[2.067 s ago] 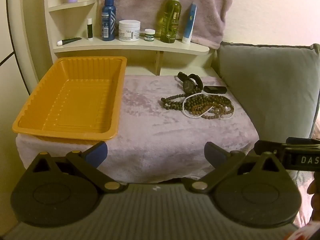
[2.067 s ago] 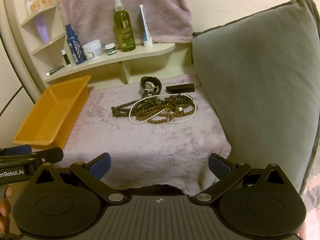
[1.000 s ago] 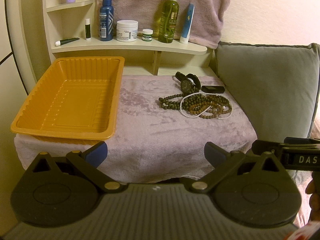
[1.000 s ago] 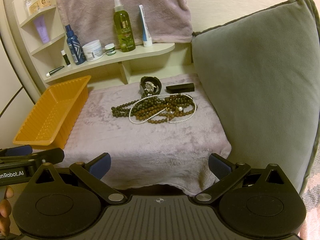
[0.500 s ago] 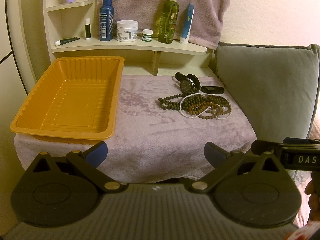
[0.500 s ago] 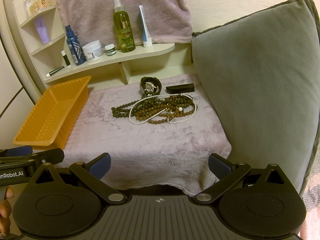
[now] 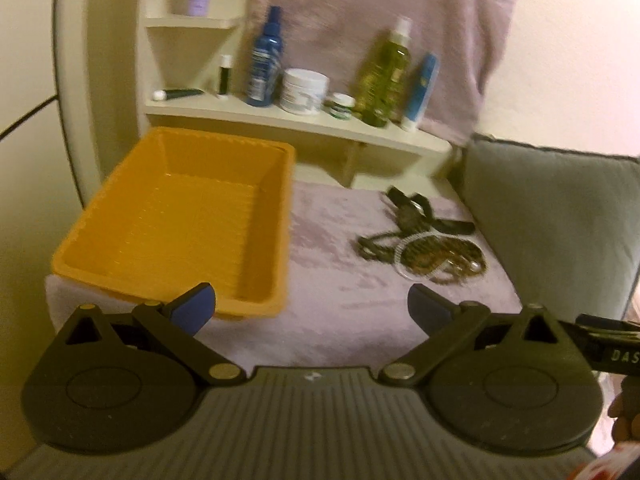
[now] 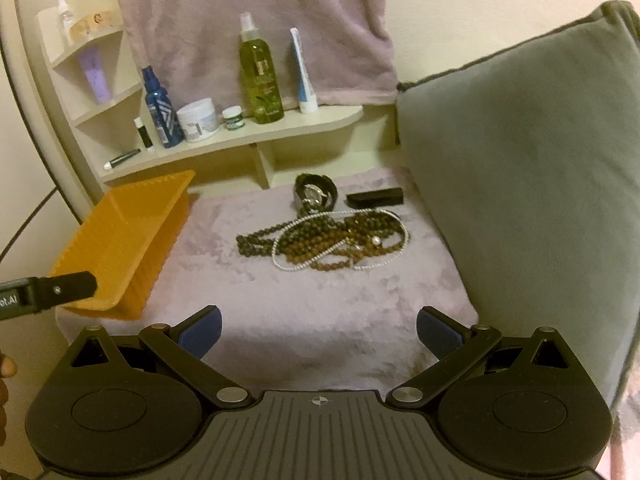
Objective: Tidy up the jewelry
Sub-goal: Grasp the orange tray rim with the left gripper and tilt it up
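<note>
Plush lilac-covered surface (image 8: 320, 300) carries orange tray (image 8: 120, 236), bead necklaces (image 8: 332, 240), watch (image 8: 314, 194), black bar (image 8: 374, 197).

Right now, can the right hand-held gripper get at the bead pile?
Probably yes: the right hand-held gripper is open, and only bare cloth lies before the bead pile.

Warm, yellowish indoor light fills both views, fairly dim and even, with no hard glare anywhere. The left wrist view is smeared by motion blur: the bottles on the shelf (image 7: 304, 124) and the bead necklaces (image 7: 432, 254) lose their edges, while the left claw (image 7: 310, 308) close to the lens stays crisp. The right wrist view is sharper, so single beads of the bead necklaces (image 8: 324, 240) can be told apart. Fisheye distortion bows the shelf (image 8: 240, 142) and wall lines, and dark vignetting cuts the corners. Soft shadow lies under the shelf and beneath the right claw (image 8: 318, 328).
</note>
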`<state>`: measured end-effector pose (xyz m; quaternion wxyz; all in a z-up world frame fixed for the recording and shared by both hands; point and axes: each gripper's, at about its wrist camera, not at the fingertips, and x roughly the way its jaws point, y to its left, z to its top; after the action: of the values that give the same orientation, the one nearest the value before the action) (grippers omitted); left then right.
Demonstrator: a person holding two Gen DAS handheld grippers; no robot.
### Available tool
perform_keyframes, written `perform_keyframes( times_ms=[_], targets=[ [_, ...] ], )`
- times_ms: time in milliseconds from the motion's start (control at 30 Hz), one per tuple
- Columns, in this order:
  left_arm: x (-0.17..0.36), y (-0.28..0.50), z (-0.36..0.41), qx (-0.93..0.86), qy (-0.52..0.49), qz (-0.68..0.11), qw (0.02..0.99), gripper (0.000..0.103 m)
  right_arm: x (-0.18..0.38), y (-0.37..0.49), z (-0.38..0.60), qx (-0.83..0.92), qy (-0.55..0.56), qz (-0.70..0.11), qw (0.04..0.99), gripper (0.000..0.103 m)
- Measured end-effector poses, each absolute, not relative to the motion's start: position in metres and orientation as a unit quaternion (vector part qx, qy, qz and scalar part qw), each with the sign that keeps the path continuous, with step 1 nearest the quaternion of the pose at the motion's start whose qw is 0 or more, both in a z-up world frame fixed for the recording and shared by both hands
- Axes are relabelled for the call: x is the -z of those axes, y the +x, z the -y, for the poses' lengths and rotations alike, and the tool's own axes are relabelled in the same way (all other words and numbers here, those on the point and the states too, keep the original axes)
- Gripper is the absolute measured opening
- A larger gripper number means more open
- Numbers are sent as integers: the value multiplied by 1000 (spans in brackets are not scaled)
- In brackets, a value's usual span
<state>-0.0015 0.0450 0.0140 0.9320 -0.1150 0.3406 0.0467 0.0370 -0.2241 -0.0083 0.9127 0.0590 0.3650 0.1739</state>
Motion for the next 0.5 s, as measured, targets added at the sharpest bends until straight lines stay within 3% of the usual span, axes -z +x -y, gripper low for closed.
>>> perform_keyframes(
  times_ms=[500],
  targets=[
    [3,-14,-160,-153,-105,-310,933,96,21,57,183,-227,9,-320,920,103]
  ],
)
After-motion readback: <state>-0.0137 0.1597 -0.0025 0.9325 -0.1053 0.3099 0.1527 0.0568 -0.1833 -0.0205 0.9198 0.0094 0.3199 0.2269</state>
